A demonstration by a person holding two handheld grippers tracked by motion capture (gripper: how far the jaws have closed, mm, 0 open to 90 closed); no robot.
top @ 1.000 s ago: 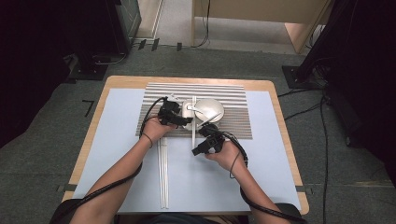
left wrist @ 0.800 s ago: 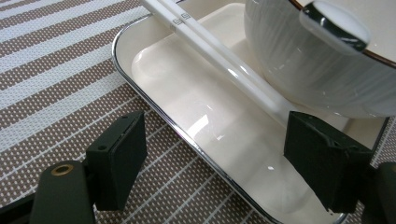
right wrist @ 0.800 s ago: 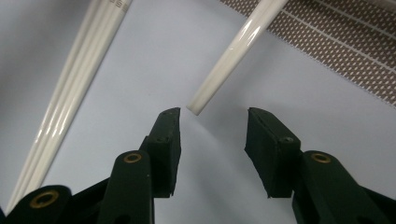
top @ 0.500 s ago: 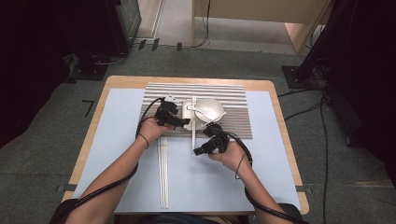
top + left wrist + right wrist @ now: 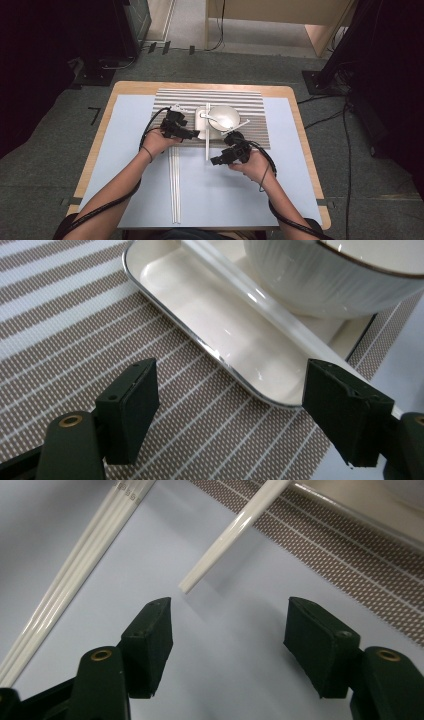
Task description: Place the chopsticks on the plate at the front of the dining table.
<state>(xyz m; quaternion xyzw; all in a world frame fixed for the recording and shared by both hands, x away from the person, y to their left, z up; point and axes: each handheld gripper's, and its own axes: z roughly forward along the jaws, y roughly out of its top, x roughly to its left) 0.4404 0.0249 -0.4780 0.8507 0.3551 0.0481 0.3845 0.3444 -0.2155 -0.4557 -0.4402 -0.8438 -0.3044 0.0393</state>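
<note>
1. High view: a table setting is being laid out. A single white chopstick (image 5: 207,135) lies with its far end on a small white tray (image 5: 201,131) and its near end on the pale blue table cover (image 5: 300,190). A white bowl (image 5: 225,118) with a spoon (image 5: 210,118) in it stands on the tray's right side, all on a striped mat (image 5: 250,100). More chopsticks (image 5: 175,185) lie near and to the left. The left gripper (image 5: 192,134) is held at the tray's left edge; the right gripper (image 5: 214,161) sits just near the single chopstick's near end.

2. Left gripper view: the jaws are spread wide and empty over the mat, with the tray's rim (image 5: 200,342) between them and beyond.

3. Right gripper view: the jaws have just been opening and are spread, nothing between them. The chopstick's tip (image 5: 200,575) lies just beyond, released.

4. Judged step: the chopstick has been set down. Another chopstick from the left bundle (image 5: 65,595) is probably needed next, calling for a thin, level pinch.
</note>
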